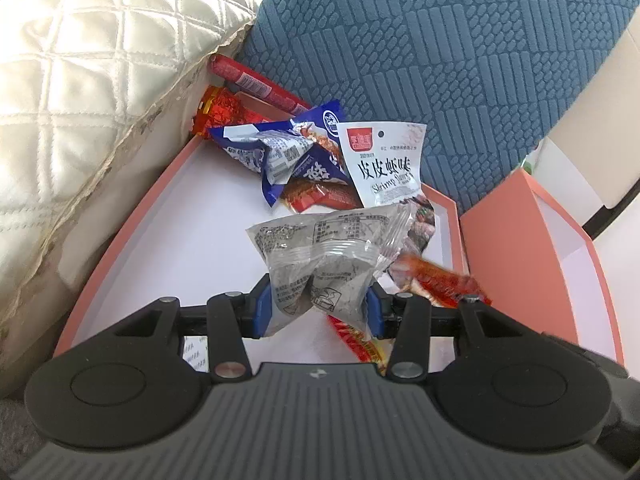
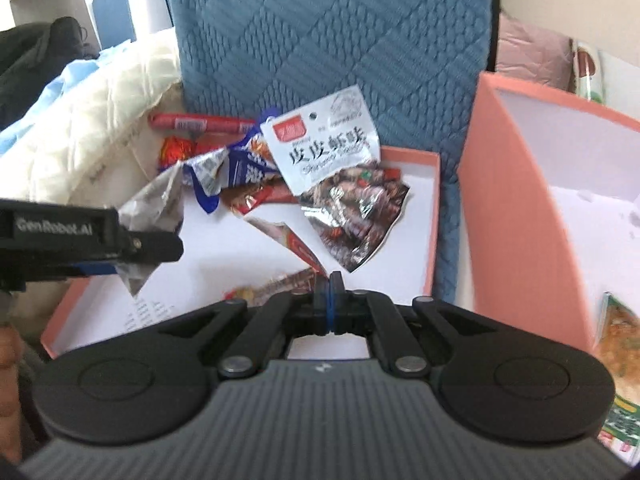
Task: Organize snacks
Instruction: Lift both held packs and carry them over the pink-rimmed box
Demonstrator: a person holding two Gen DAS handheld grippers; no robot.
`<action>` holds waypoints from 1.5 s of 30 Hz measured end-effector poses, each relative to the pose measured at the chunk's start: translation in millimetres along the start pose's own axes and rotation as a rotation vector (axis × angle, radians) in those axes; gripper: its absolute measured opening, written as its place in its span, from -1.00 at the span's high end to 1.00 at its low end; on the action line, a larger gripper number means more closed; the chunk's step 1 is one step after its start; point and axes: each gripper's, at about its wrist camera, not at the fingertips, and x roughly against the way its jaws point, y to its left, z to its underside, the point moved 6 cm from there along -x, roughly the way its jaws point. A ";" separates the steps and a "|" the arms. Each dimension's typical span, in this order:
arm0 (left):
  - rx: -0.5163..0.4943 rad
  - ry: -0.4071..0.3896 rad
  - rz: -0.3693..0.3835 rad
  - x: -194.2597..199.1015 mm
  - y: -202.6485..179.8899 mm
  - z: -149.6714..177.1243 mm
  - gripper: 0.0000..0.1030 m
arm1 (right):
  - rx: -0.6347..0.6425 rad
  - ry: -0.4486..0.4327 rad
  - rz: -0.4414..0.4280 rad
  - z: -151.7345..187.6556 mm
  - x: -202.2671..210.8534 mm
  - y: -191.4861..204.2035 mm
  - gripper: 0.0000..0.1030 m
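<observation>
Left gripper (image 1: 318, 312) is clamped on a grey snack packet (image 1: 320, 256), lifted over the pink tray (image 1: 132, 216). Right gripper (image 2: 331, 300) has its jaws pressed together; whether they pinch the orange wrapper (image 2: 276, 286) at their tips is unclear. Ahead of both: unsorted shrimp packet (image 1: 384, 164), blue packet (image 1: 280, 152), red sausage (image 1: 256, 82). The pink box (image 2: 516, 216) to the right holds one packet; most sorting remains. Both grippers angle downward.

A salmon-pink tray (image 1: 120, 220) with a white floor holds a grey translucent packet (image 1: 324, 256), a blue-and-white wrapper (image 1: 280, 152), a white pouch (image 1: 384, 164) printed in black characters under a red label, and a red sausage stick (image 1: 252, 80). Behind it stand a teal cushion (image 1: 440, 60) quilted in ribbed blocks and a cream diamond-quilted pillow (image 1: 88, 72). The blurred packet (image 2: 616, 360) in the second pink box (image 2: 516, 208) looks orange and green.
</observation>
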 end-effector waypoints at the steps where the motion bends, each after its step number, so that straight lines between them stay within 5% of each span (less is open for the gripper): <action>1: 0.001 0.002 0.001 1.7 0.0 2.0 0.01 | 0.002 -0.006 0.000 -1.1 4.6 -0.5 0.95; 19: -0.049 -0.021 0.007 42.7 -30.7 1.7 0.01 | 0.032 -0.073 0.034 -24.0 62.0 -14.9 0.95; 35: -0.110 -0.094 0.078 91.5 -110.7 -40.0 0.01 | 0.017 -0.188 0.078 -78.8 123.7 -46.7 0.95; 45: -0.137 -0.124 0.149 105.3 -166.3 -37.4 0.01 | -0.008 -0.257 0.125 -97.0 166.9 -88.5 0.95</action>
